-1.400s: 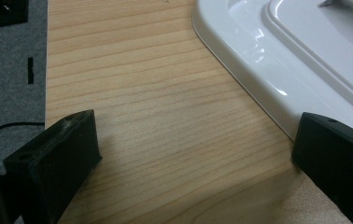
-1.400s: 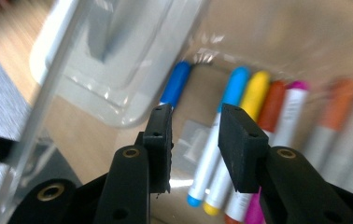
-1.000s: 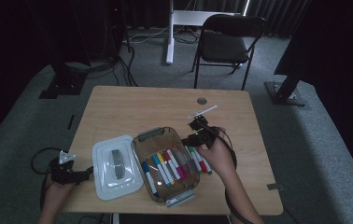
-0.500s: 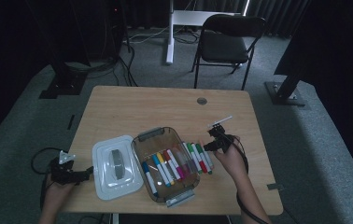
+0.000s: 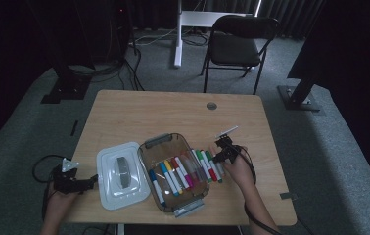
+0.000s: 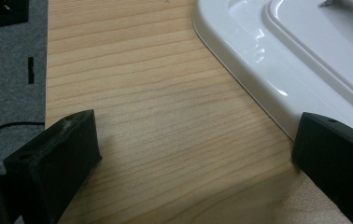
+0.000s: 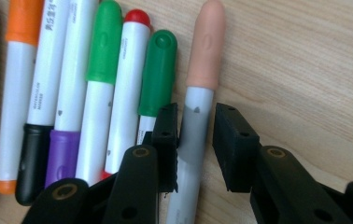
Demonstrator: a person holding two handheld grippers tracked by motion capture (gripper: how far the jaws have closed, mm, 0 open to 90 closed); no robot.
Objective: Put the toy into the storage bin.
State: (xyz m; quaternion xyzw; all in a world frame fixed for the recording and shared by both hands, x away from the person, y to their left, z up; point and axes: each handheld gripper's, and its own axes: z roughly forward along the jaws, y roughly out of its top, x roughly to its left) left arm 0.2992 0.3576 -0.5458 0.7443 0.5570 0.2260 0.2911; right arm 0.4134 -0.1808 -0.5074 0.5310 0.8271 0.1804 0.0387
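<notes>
Peach-capped marker between closing right claw jaws, green marker crowding alongside

High overhead view of table; 2 close tong-mounted views on it.

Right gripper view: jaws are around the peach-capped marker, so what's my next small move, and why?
Probably finish closing. The right gripper straddles the peach-capped marker and has just been closing, but a gap remains at one jaw. Once it is pinched, lift it off the table before heading to the clear container.
</notes>
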